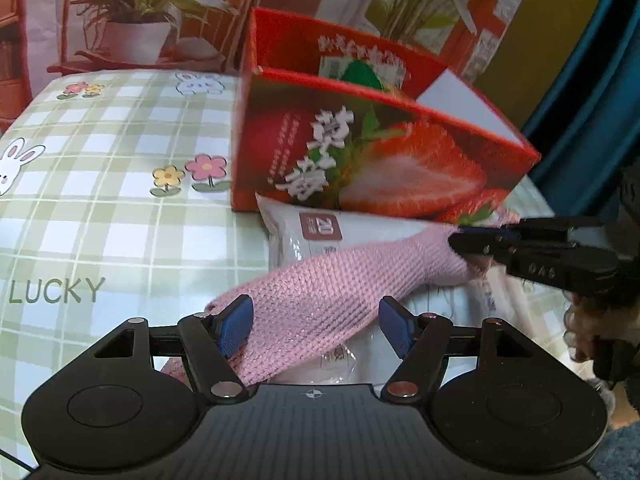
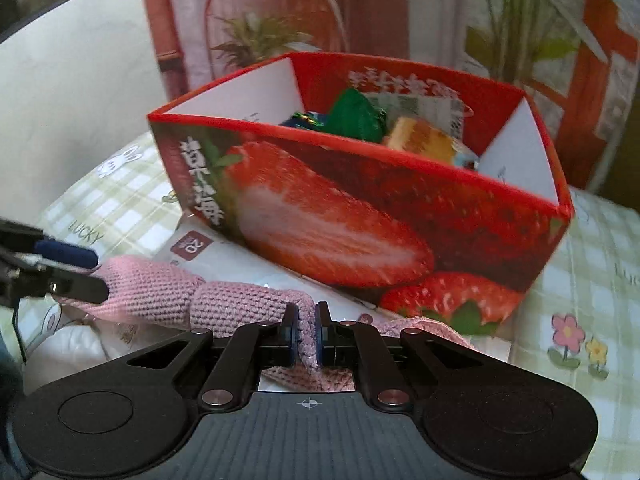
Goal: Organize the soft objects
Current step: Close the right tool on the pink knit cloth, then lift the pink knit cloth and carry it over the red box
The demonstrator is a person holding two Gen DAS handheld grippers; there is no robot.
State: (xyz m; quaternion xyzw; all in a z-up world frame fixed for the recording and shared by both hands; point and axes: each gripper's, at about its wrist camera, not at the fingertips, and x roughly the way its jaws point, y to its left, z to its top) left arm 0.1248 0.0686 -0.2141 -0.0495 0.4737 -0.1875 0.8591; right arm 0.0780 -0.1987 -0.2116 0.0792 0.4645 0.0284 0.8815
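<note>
A pink knitted piece (image 1: 320, 288) (image 2: 160, 292) stretches across a white plastic packet (image 1: 288, 232) (image 2: 224, 252) in front of a red strawberry box (image 1: 400, 168) (image 2: 360, 216). My right gripper (image 2: 307, 332) (image 1: 456, 242) is shut on one bunched end of the knit. My left gripper (image 1: 316, 330) (image 2: 86, 272) straddles the other end. Its left pad (image 1: 236, 328) touches the knit, while a gap shows beside the right pad, so it stands open. In the box lie a green packet (image 2: 356, 116) and a yellow sponge-like block (image 2: 420, 140).
The green checked tablecloth (image 1: 100, 200) (image 2: 592, 280) with rabbits and flowers spreads to the left of the box. A printed backdrop of plants hangs behind. A blue curtain (image 1: 600, 80) is on the right. A hand (image 1: 580, 328) in a dark sleeve holds the right gripper.
</note>
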